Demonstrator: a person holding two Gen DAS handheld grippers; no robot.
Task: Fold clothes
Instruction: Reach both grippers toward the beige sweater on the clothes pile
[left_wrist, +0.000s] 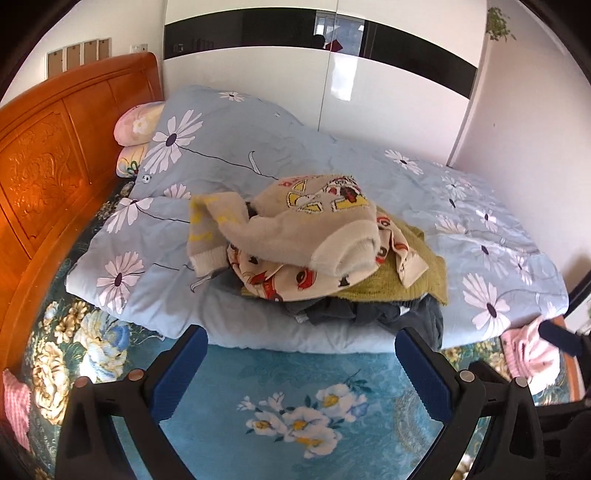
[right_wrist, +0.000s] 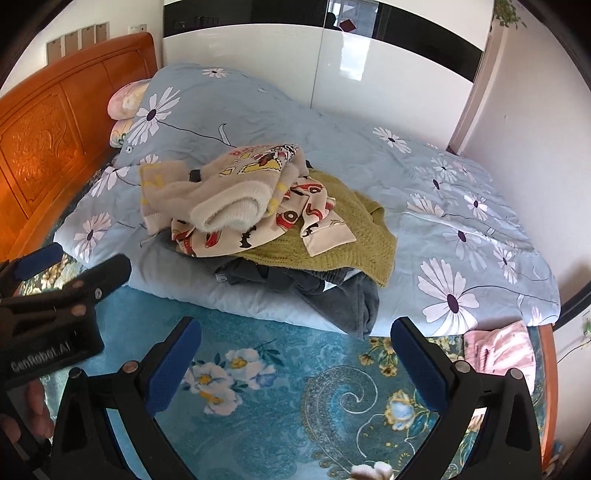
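Bed: blue floral blanket (left_wrist: 295, 387) covers the mattress; orange carved headboard (left_wrist: 48, 162) at the left; white glossy wardrobe (left_wrist: 258, 85) behind.
Quilt: pale blue daisy-print quilt (left_wrist: 332, 155) lies folded across the far half of the bed; two pink pillows (left_wrist: 136, 122) stacked at its headboard end.
Clothes pile: sits on the quilt's near edge, roughly centred ahead of both grippers.
Top layer: beige sweater (left_wrist: 295, 221) with a cartoon patch, crumpled, one white cuff rolled toward the cameras.
Second layer: cream printed shirt (right_wrist: 236, 232), sticking out under the sweater.
Third layer: olive knit (right_wrist: 332, 243), spread toward the right.
Bottom layer: dark grey garment (right_wrist: 332, 295), hanging over the quilt's edge onto the blanket.
Pink garment: (right_wrist: 498, 347) lies apart on the blanket by the right bed edge, near the quilt corner.
Left gripper: (left_wrist: 299, 354) fingers wide apart, nothing between them, over the blanket just short of the pile; its body also shows at the left of the right wrist view.
Right gripper: (right_wrist: 295, 347) fingers wide apart, nothing held, over the blanket near the grey garment's hanging end.
Contact: neither gripper touches any clothing.
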